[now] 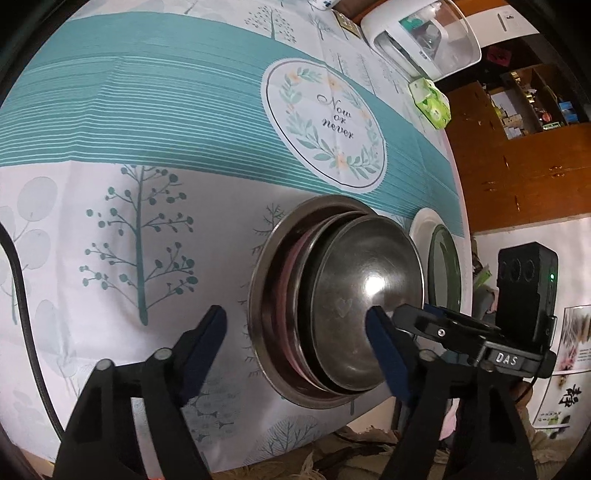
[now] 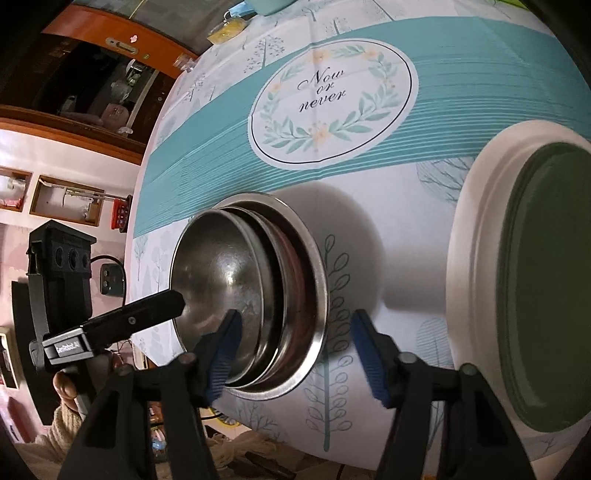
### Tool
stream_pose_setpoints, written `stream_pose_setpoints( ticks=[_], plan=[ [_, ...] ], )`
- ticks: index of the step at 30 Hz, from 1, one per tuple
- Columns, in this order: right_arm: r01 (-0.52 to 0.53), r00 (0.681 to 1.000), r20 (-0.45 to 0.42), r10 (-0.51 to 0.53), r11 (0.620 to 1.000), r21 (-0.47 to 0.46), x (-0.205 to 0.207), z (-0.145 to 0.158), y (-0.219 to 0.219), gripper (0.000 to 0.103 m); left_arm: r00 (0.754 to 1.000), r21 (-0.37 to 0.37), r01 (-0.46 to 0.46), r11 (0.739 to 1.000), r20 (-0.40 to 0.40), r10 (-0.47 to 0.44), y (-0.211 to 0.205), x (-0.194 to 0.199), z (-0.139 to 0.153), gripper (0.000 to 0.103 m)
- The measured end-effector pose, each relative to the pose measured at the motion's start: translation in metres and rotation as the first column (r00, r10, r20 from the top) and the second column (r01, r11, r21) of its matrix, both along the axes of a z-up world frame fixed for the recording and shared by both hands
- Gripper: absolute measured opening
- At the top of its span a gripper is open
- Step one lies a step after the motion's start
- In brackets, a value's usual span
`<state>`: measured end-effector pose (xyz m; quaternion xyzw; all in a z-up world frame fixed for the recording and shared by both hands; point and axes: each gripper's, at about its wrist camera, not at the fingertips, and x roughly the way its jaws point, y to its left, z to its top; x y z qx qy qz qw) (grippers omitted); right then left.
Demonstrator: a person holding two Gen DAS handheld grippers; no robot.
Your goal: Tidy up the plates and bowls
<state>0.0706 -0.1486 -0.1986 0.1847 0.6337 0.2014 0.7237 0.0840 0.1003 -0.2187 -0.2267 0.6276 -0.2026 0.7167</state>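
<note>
A stack of nested steel bowls (image 1: 343,314) sits on the patterned tablecloth near the table's front edge; it also shows in the right wrist view (image 2: 236,284). A pink rim shows between the bowls. A green plate (image 2: 546,288) lies on a white plate (image 2: 469,236) to the right of the stack; both show small in the left wrist view (image 1: 443,266). My left gripper (image 1: 295,332) is open, its jaws straddling the stack's near left rim. My right gripper (image 2: 295,343) is open, its jaws straddling the near right rim. Neither holds anything.
A white appliance with a clear lid (image 1: 421,33) and a green packet (image 1: 430,99) stand at the table's far right. A black cable (image 1: 26,314) runs at the left. Small items (image 2: 225,29) lie at the far edge. Wooden cabinets lie beyond the table.
</note>
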Motion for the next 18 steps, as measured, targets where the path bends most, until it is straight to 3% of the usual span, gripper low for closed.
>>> stream_pose_setpoints(
  ticks=[4,5,8,18],
  plan=[
    [-0.006,0.999,-0.033,0.007,1.000,0.019,0.003,-0.005,0.002,0.041,1.000,0.000,0.030,1.000,-0.010,-0.030,-0.005,0.002,-0.002,0.058],
    [-0.007,0.999,-0.036,0.008,1.000,0.026,0.003,-0.005,0.003,0.038,0.999,0.005,0.036,0.999,-0.009,-0.036,-0.006,0.002,-0.002,0.050],
    [-0.003,0.999,-0.045,0.004,1.000,0.020,0.004,-0.005,0.002,0.035,0.998,0.054,0.055,0.997,-0.006,-0.055,-0.008,0.002,-0.003,0.041],
    [0.008,0.995,-0.095,-0.010,1.000,-0.021,0.005,-0.004,0.000,0.030,0.994,0.128,0.110,0.986,-0.025,-0.107,-0.019,-0.002,0.000,0.041]
  ],
)
